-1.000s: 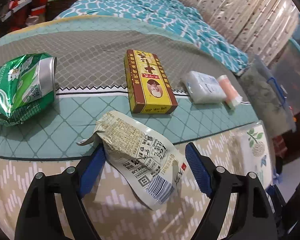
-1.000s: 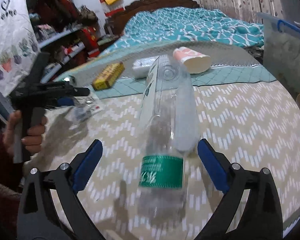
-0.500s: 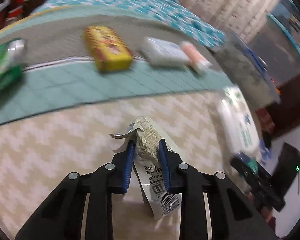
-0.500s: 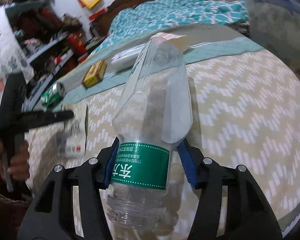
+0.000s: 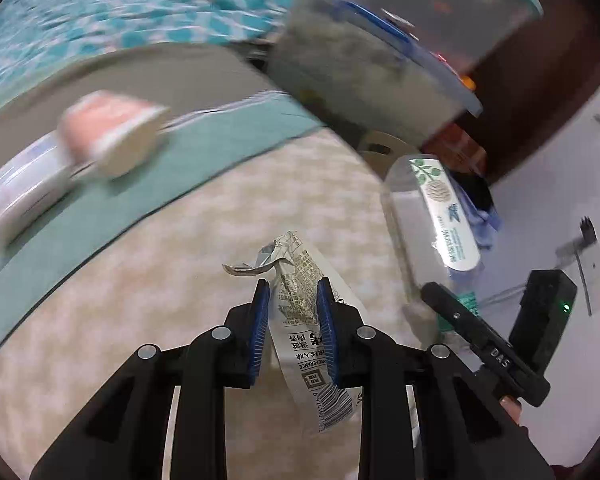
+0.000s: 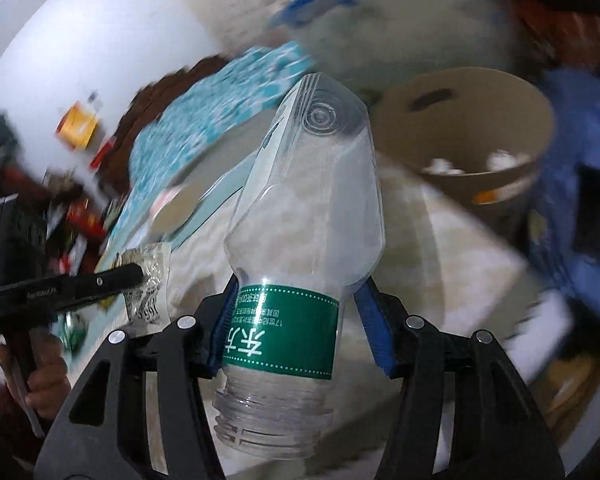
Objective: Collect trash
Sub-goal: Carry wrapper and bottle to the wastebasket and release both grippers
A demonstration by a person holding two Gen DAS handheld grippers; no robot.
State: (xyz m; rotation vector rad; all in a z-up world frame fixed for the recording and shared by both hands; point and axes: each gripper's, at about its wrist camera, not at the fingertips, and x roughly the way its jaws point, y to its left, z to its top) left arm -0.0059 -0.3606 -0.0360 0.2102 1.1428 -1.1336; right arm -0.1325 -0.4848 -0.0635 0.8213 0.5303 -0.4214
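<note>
My left gripper (image 5: 292,304) is shut on a crumpled white snack wrapper (image 5: 304,320) and holds it above the beige zigzag cloth. My right gripper (image 6: 300,308) is shut on a clear plastic bottle (image 6: 304,208) with a green label, its base pointing away from me. The bottle also shows at the right of the left wrist view (image 5: 432,216), and the wrapper at the left of the right wrist view (image 6: 148,280). A brown cardboard bin (image 6: 464,136) with trash inside stands beyond the bottle.
A pink paper cup (image 5: 116,132) and a white packet (image 5: 24,196) lie on the teal cloth band at the left. A clear storage box with a blue lid (image 5: 372,64) stands past the table edge. A blue cloth (image 6: 572,208) hangs at the right.
Both grippers have swung to the right with their loads, towards the table's edge. The cardboard bin has come into the right wrist view. The can and yellow box have left the left wrist view.
</note>
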